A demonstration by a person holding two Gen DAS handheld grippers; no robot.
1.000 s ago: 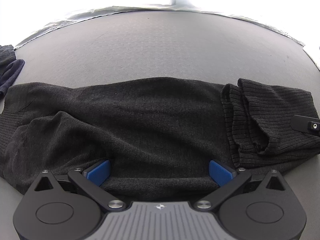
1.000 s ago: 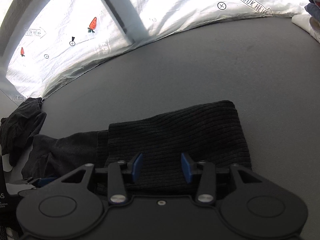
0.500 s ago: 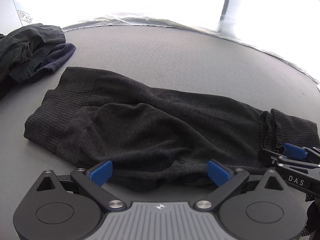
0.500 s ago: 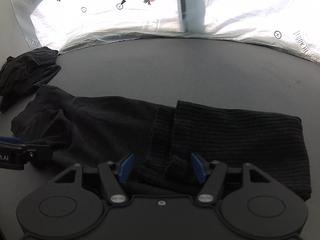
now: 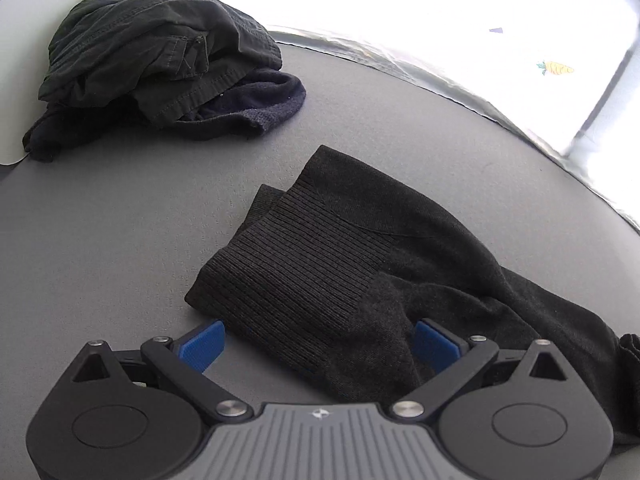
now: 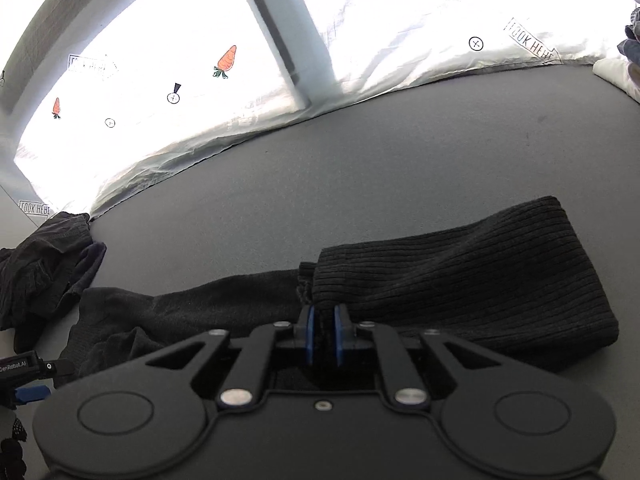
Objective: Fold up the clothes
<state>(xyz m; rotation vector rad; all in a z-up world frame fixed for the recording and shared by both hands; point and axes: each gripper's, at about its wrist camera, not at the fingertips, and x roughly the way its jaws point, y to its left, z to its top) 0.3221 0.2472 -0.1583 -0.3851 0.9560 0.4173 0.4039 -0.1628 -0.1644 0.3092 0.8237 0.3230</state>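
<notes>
Sweater: a dark grey knit sweater (image 5: 360,256) lies in a long band on the grey table (image 5: 120,220), running left to right across both grippers.
Left end: a wide ribbed band (image 5: 288,276), doubled over, sits between and just ahead of the left gripper (image 5: 316,346).
Right end: a ribbed part (image 6: 460,276), rolled or folded over itself, lies ahead and to the right of the right gripper (image 6: 322,334).
Left jaws: wide apart, blue pads either side of the near edge of the cloth, not closed on it.
Right jaws: nearly together, apparently pinching the near edge of the ribbed part; the cloth between the pads is dark and hard to make out.
Key relation: the long axis runs across the fingers, so each gripper takes its own end at the near edge.
Judgement: the band looks partly folded; the ends would fit being brought toward each other.
Elsewhere: a crumpled pile (image 5: 160,64) of dark clothes sits well apart, far left.
</notes>
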